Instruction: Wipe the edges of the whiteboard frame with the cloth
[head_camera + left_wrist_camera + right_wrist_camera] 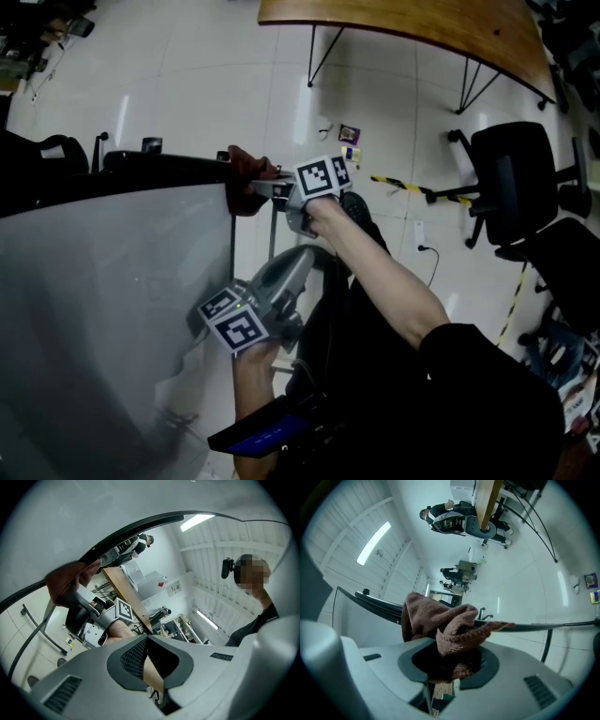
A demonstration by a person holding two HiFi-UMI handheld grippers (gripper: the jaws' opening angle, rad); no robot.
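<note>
Brown cloth (440, 620), bunched over whiteboard frame (370, 602) corner

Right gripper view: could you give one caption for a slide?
Right gripper clamps a brown cloth draped on the whiteboard's dark frame.

Cloth (244, 174) on whiteboard frame (169, 165) top corner (in right tongs (452, 641)); left tongs (147, 640) below.
</note>
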